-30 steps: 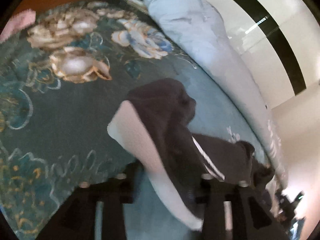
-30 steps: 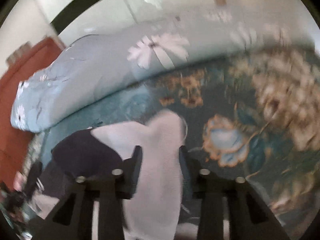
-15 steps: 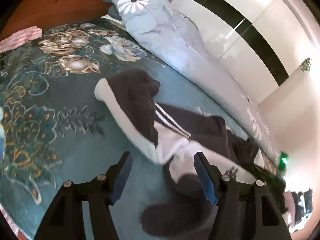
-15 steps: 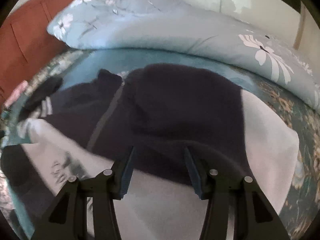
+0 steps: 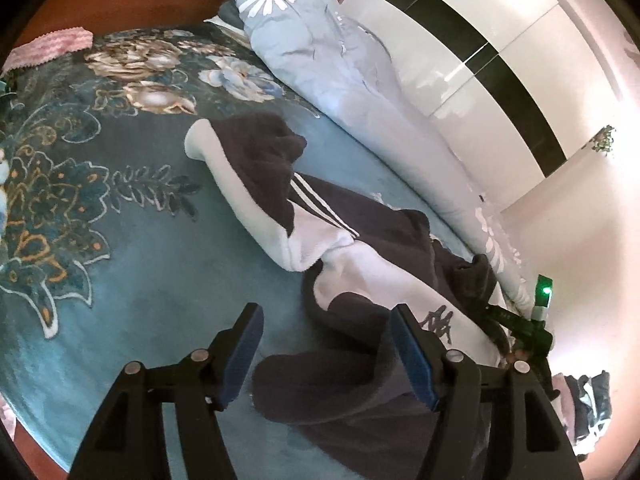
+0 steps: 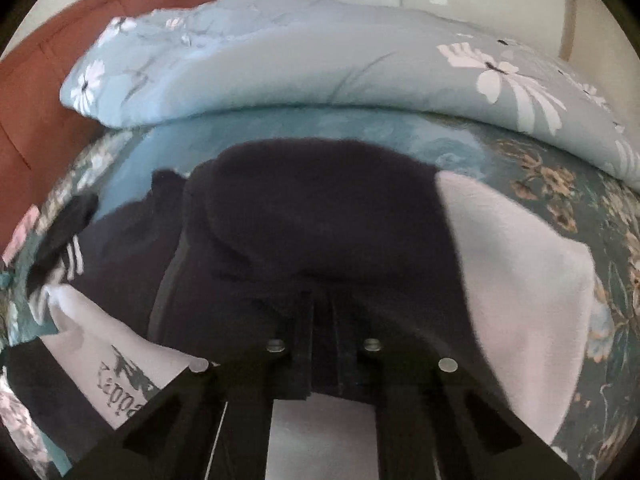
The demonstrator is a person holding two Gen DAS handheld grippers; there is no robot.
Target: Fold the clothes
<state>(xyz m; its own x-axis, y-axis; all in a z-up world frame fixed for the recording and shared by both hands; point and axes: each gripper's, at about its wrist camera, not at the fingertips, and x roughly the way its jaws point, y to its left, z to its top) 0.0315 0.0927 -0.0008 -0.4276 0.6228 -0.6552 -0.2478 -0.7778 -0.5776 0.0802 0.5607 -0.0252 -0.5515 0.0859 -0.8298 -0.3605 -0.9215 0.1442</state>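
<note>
One dark navy and white fleece sweatshirt lies crumpled on the teal floral bedspread, its long axis running away from the left tongs toward the folded pale blue flowered duvet. The left tongs stand apart, a dark sleeve end lying between them, unheld. The right tongs are pressed together on the sweatshirt's dark fabric, so the right hand is nearer. Two tongs, one garment in reach.

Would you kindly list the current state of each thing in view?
Dark navy and white fleece jacket: crumpled, partly folded on the bed.
Light blue daisy-print duvet: bunched along the bed's far side.
Left gripper: open, empty.
Right gripper: shut on the jacket's dark fabric.
</note>
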